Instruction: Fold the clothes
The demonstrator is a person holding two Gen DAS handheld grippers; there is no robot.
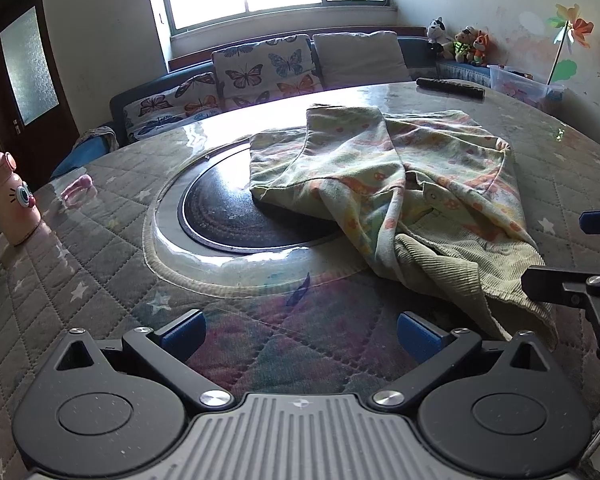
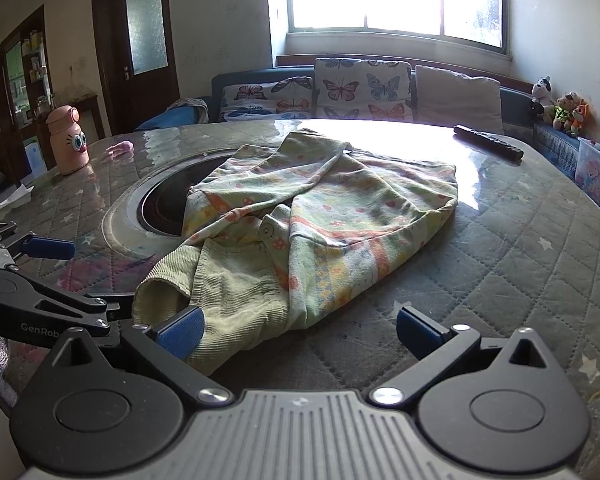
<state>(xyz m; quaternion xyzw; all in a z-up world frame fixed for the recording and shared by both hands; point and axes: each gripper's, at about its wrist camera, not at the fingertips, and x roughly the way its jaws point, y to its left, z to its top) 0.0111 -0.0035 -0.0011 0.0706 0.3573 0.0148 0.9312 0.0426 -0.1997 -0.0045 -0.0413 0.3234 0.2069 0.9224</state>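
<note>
Garment: a crumpled patterned jacket (image 1: 384, 184) with a green corduroy side showing, lying in a heap on the round quilted table (image 1: 80, 280), partly over the dark inset hotplate (image 1: 228, 216)
Left gripper (image 1: 300, 336): jaws spread wide, nothing between them, hovering over bare table just left of the jacket's near edge
Right gripper (image 2: 300, 332): released too, wide apart (its left blue pad (image 2: 180, 334) sits against the corduroy hem)
Other things: pink bottle (image 2: 69, 140), dark remote (image 2: 488, 142) at the far side

Soft printed cotton garment (image 1: 384, 184) with ribbed corduroy lining; glossy table (image 1: 100, 272).
</note>
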